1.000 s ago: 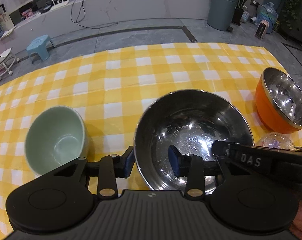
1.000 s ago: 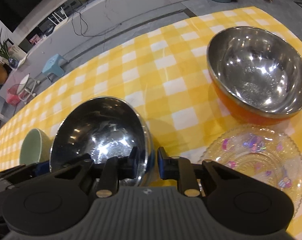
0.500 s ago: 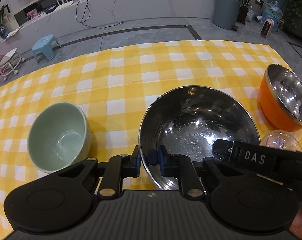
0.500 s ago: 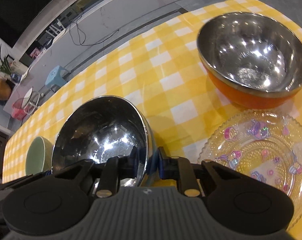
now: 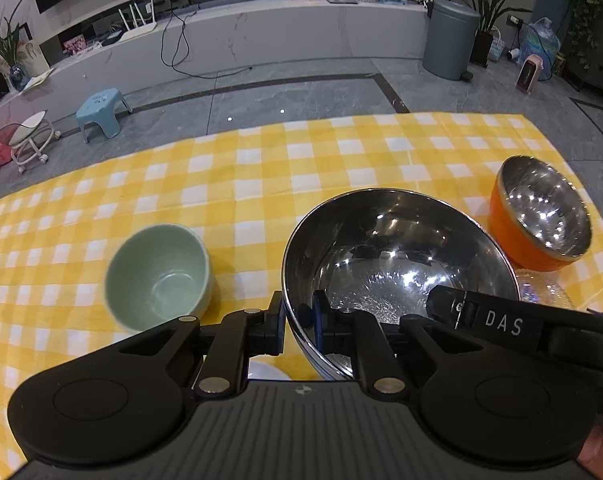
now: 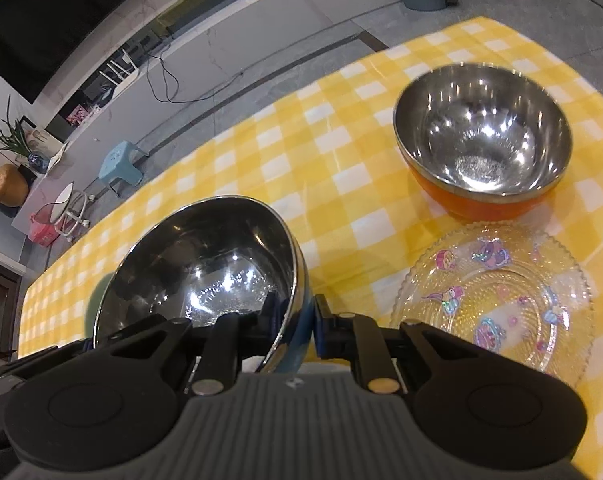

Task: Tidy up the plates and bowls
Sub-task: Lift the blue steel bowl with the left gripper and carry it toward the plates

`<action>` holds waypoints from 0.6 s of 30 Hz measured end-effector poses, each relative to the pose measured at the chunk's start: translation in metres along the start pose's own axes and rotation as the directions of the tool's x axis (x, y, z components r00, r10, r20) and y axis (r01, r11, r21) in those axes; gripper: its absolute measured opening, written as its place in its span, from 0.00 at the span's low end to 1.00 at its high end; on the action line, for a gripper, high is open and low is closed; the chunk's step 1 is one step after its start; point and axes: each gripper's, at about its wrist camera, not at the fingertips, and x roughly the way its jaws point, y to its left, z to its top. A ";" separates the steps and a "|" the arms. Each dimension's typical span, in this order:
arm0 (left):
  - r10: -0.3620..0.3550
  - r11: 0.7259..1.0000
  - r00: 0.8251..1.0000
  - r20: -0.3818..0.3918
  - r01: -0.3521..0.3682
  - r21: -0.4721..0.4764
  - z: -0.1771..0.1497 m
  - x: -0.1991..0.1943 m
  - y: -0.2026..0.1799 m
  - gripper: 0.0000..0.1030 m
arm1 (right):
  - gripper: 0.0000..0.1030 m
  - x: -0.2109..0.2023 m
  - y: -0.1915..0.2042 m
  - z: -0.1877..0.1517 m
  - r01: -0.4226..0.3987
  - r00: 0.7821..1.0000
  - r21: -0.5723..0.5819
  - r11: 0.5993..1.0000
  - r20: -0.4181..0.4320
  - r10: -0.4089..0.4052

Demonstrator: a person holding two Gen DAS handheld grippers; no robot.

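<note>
A large steel bowl (image 5: 397,264) hangs just above the yellow checked cloth (image 5: 261,184), held by both grippers. My left gripper (image 5: 299,316) grips the bowl's near left rim; its jaws are closing, with the rim pressed between the pads. In the right wrist view my right gripper (image 6: 299,312) is shut on the right rim of the same steel bowl (image 6: 205,264), which tilts a little. A pale green bowl (image 5: 157,276) sits to the left. An orange bowl with a steel lining (image 6: 481,148) and a clear patterned glass plate (image 6: 497,292) sit to the right.
The cloth's far edge (image 5: 341,124) drops to a grey floor. On that floor stand a blue stool (image 5: 101,114) and a grey bin (image 5: 449,40). A person's fingertip (image 5: 597,448) shows at the lower right corner.
The left jaws closed from wide open onto the steel bowl's rim. Both grippers then rose, and the bowl came up off the cloth with them.
</note>
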 end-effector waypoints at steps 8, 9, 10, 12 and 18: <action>-0.017 1.000 0.998 0.062 0.018 -0.020 -0.003 -0.047 0.012 0.14 | 0.14 -0.053 0.025 -0.007 -0.008 0.999 -0.055 0.998 0.053 0.011; -0.022 0.999 0.997 0.070 0.023 -0.024 -0.004 -0.053 0.014 0.14 | 0.14 -0.060 0.028 -0.010 -0.009 0.998 -0.058 0.998 0.060 0.012; -0.028 0.999 0.997 0.077 0.030 -0.028 -0.005 -0.058 0.016 0.14 | 0.13 -0.066 0.031 -0.013 -0.011 0.998 -0.061 0.998 0.068 0.015; -0.039 0.999 0.995 0.087 0.042 -0.033 -0.010 -0.068 0.022 0.14 | 0.13 -0.079 0.037 -0.020 -0.016 0.997 -0.070 0.997 0.081 0.022; -0.032 0.996 0.995 0.092 0.039 -0.077 -0.035 -0.083 0.039 0.14 | 0.13 -0.096 0.054 -0.049 -0.028 0.996 -0.095 0.995 0.079 0.035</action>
